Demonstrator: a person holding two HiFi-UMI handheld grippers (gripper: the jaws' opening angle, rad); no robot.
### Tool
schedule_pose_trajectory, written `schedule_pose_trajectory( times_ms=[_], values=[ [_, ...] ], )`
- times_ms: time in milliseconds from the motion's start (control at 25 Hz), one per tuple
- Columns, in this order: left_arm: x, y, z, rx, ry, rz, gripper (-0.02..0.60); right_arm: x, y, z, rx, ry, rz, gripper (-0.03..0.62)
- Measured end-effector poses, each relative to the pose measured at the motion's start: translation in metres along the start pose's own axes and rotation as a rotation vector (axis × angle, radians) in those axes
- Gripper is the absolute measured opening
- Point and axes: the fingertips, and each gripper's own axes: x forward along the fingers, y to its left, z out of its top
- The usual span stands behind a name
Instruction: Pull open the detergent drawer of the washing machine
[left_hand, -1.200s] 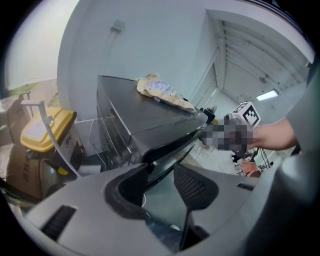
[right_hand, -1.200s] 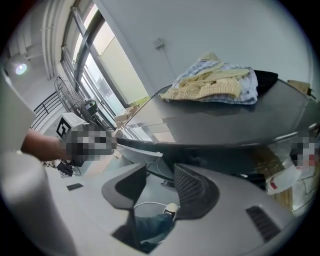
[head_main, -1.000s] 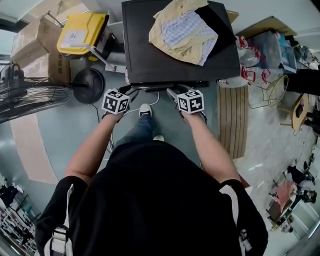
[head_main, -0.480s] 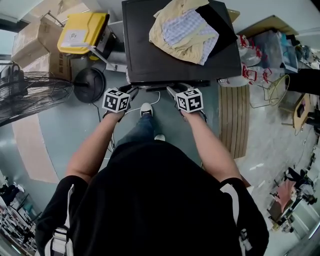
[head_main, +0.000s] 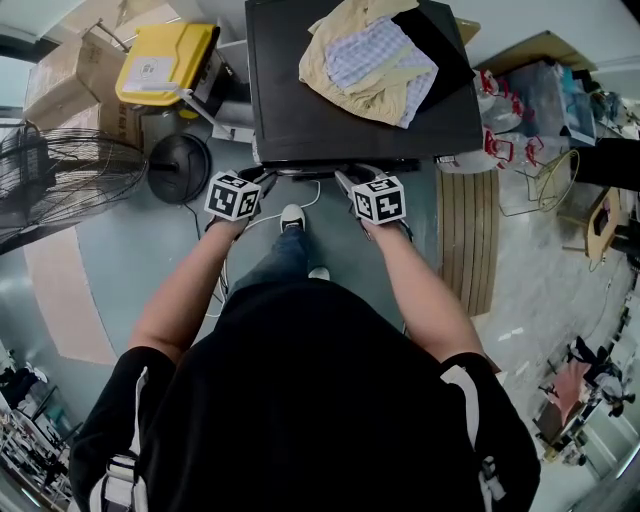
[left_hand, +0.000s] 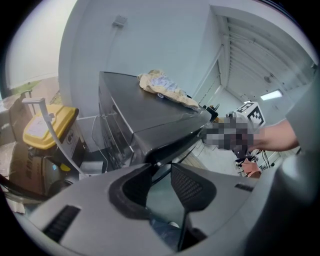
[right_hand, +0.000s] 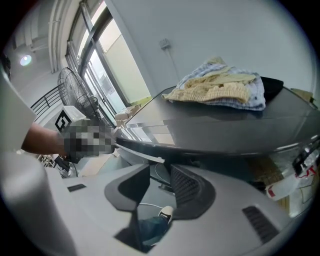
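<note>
Both grippers hang at the washer's (head_main: 300, 120) front top edge, tilted down. The left gripper (head_main: 262, 178) is spread and empty, its tips just short of the front left corner. The right gripper (head_main: 350, 180) is closing with nothing between its pads; only floor and a shoe (head_main: 291, 218) show through the gap.

The drawer should sit in the front panel under the top's overhanging lip, where the head view hides it. A pale strip (right_hand: 140, 152) shows under the lip in the right gripper view, but I cannot tell whether it is the drawer's face.

To do this well, I judge one jaw should go into the drawer's recess, pinch its face, then pull straight back and level, without twisting.

There is open floor (head_main: 130, 260) toward the person, though the shoe stands close under the front. The fan (head_main: 70, 185) and bin (head_main: 165, 65) crowd the left. The clothes (head_main: 365, 60) lie well back on top.
</note>
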Motion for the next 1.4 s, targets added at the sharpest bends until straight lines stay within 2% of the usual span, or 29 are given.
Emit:
schedule_pose_trajectory(
  times_ms=[480,1400],
  values=[
    [-0.008,-0.019,-0.019,-0.031,0.01,-0.031,0.123,-0.014,0.01,-0.021,0.01,0.011,0.003,0.124],
    [-0.03,-0.082,-0.088,-0.059,0.051,-0.064,0.123,-0.06,0.042,-0.098,0.021,0.034,0.038,0.124]
  ],
)
